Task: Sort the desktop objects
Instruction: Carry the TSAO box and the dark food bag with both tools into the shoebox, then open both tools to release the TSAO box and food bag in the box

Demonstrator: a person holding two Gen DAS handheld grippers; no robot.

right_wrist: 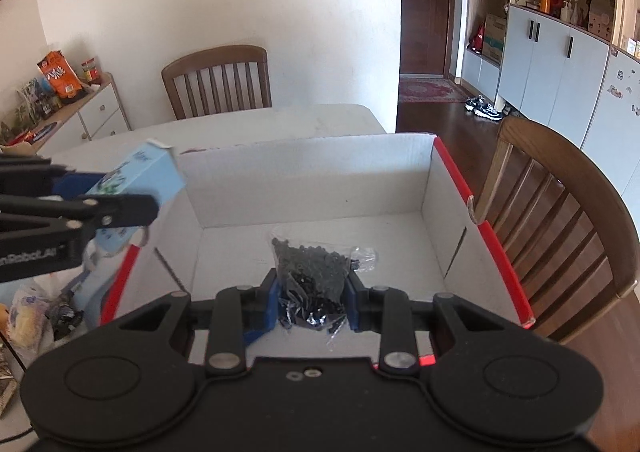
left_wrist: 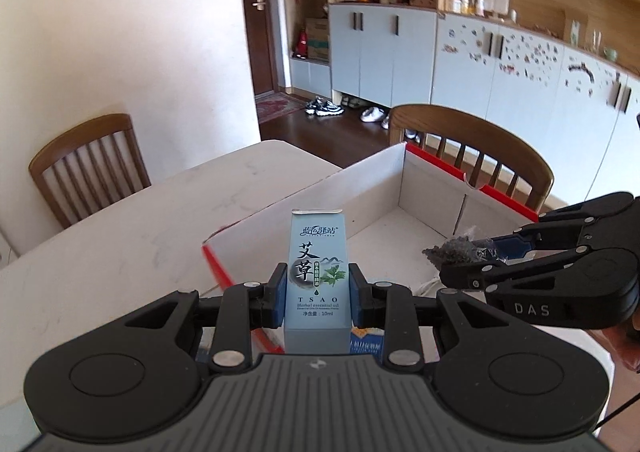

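Observation:
A pale blue carton of herbal essential oil (left_wrist: 318, 272) stands upright between the pads of my left gripper (left_wrist: 319, 294), which is shut on it just at the near left rim of the open white box with red edges (left_wrist: 432, 188). In the right wrist view the same carton (right_wrist: 136, 188) hangs at the box's left wall. My right gripper (right_wrist: 312, 298) is shut on a clear plastic bag of small black pieces (right_wrist: 316, 268), held above the white floor of the box (right_wrist: 312, 180). From the left wrist view that bag (left_wrist: 454, 254) shows at the right, over the box.
The box sits on a white table (left_wrist: 120, 236) with wooden chairs at the far side (right_wrist: 218, 80) and right side (right_wrist: 560, 212). Snack packets and small wrapped items (right_wrist: 32, 312) lie on the table left of the box. A low cabinet (right_wrist: 80, 116) with bags stands far left.

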